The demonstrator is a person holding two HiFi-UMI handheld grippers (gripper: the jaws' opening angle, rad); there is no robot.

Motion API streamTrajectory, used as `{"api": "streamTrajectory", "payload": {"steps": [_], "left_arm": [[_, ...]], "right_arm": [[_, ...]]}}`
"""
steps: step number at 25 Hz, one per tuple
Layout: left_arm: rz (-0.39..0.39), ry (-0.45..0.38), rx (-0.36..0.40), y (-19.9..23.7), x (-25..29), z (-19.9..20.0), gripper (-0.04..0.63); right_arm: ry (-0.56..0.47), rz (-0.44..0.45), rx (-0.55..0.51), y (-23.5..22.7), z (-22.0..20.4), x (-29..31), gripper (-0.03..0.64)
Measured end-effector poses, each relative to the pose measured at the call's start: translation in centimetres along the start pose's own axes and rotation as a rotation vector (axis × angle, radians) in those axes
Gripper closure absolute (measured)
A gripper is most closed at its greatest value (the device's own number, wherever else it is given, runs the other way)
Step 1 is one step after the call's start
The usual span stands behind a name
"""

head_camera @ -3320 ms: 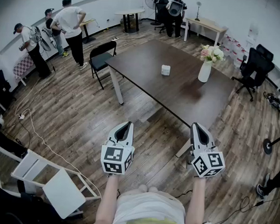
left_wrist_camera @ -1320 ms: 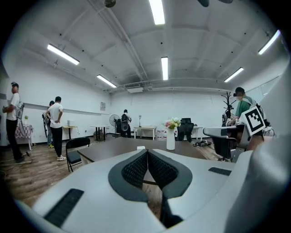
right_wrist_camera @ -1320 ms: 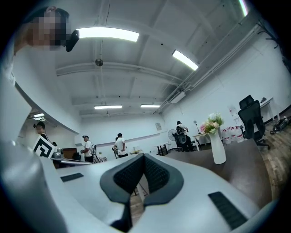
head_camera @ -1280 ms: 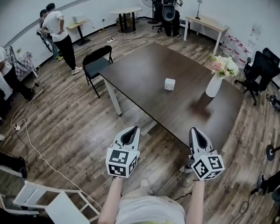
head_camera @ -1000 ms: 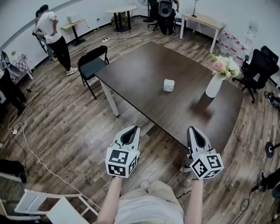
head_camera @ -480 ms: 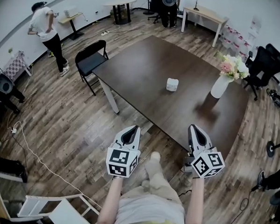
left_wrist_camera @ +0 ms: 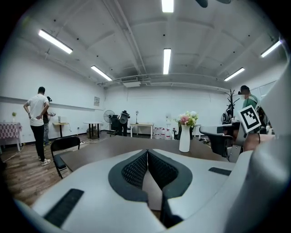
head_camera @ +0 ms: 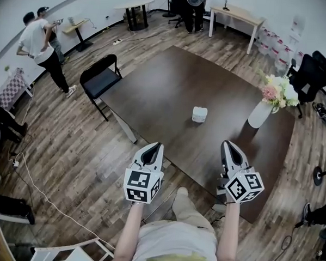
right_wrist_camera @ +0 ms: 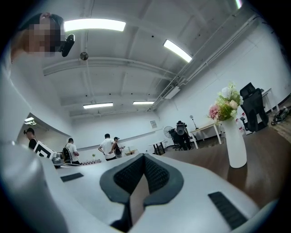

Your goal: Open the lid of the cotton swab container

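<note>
The container (head_camera: 200, 114) sits mid-tabletop (head_camera: 165, 83), well beyond both tools and between their lines. It lies a little nearer the right tool (head_camera: 230, 145) than the left tool (head_camera: 154, 147). Both tools are pressed together and empty, so a forward reach likely comes first.

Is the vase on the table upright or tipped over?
Upright: the vase stands on its base on the table, flowers on top.

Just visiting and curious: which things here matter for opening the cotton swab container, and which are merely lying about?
For the job: cotton swab container on the table; left gripper and right gripper, both shut and empty.
Just lying about: vase of flowers, folding chair, office chair.
</note>
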State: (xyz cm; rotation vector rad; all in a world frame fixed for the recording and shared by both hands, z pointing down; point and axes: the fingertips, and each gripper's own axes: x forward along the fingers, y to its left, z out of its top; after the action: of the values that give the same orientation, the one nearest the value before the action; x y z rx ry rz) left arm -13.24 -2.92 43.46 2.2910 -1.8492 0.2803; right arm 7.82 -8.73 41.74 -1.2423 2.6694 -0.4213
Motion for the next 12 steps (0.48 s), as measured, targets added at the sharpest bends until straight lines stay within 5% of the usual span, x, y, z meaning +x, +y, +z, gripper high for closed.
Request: {"api": "streamTrajectory", "payload": {"steps": [12], "left_arm": [[-0.076, 0.039, -0.004, 1.5, 10.0, 0.8, 0.569]], "right_arm": [[0.038, -0.012, 0.018, -5.9, 0.2, 7.5, 0.595]]}}
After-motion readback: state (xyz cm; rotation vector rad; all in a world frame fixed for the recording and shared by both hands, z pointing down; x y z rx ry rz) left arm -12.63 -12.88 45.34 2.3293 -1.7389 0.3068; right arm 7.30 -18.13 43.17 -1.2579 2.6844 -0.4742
